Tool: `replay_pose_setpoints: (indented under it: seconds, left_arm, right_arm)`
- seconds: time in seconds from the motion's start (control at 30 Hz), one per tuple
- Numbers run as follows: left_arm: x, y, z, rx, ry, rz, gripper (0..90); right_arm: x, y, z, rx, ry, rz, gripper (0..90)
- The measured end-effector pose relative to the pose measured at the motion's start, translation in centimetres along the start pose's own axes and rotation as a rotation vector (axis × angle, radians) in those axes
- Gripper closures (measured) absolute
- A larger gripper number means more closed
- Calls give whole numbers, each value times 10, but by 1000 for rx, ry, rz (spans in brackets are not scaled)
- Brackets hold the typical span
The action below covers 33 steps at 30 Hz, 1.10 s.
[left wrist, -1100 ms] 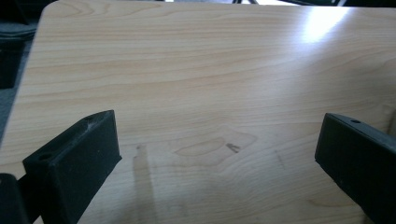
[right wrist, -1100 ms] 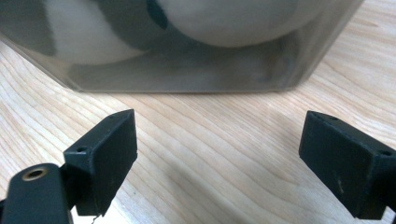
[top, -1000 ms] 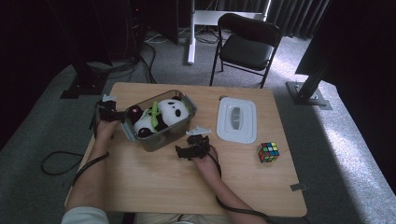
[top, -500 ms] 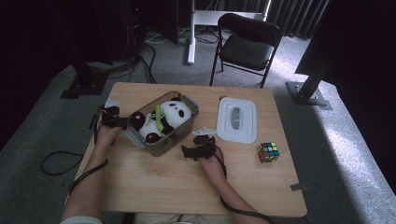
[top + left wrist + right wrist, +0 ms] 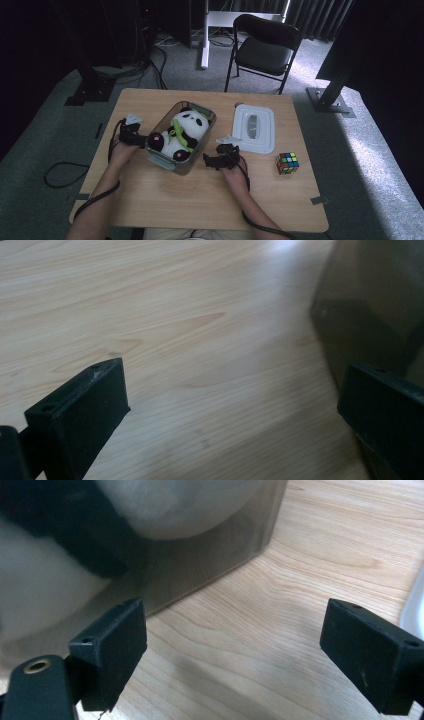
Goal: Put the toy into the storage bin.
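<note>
Both sets of jaws open, empty. Left gripper (image 5: 134,136) at 9 o'clock of clear bin (image 5: 165,161), right gripper (image 5: 218,159) at 3. Square up on walls, clamp evenly; plush panda (image 5: 181,134) rides inside.

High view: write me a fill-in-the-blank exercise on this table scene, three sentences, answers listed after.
1. The panda plush lies inside the clear ____.
2. The white lid lies flat on the table, on the side of the ____ gripper.
3. Both the left gripper and the right gripper stand beside the bin with jaws ____, holding nothing.

Missing words: bin; right; open
</note>
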<state>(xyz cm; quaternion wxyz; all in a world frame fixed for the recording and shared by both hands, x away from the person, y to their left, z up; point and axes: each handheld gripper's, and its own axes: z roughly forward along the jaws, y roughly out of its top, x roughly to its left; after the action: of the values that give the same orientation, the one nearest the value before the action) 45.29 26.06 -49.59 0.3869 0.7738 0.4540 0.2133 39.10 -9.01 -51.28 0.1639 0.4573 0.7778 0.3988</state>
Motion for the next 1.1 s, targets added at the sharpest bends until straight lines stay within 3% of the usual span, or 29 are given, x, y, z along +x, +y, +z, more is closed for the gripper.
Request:
replay_pose_setpoints:
  seconds: [0.13,0.37,0.47,0.7,0.77,1.1]
  left_arm:
    - [-9,2,2,3,-14,12,6]
    - [-29,6,5,10,-61,31,6]
    - [-37,8,5,17,-47,62,6]
    - [-45,11,8,41,-47,52,6]
    - [-48,11,8,49,-59,67,6]
    - [-60,11,9,56,-59,78,6]
  right_arm:
    - [-3,-1,-4,-10,-13,-7,112]
    - [-19,-2,-14,-36,-35,27,112]
    - [-22,-1,-17,-40,-42,27,112]
    - [-27,1,-19,-46,-63,26,125]
    - [-32,2,-21,-67,-65,43,125]
    - [-43,3,-21,-53,-85,31,130]
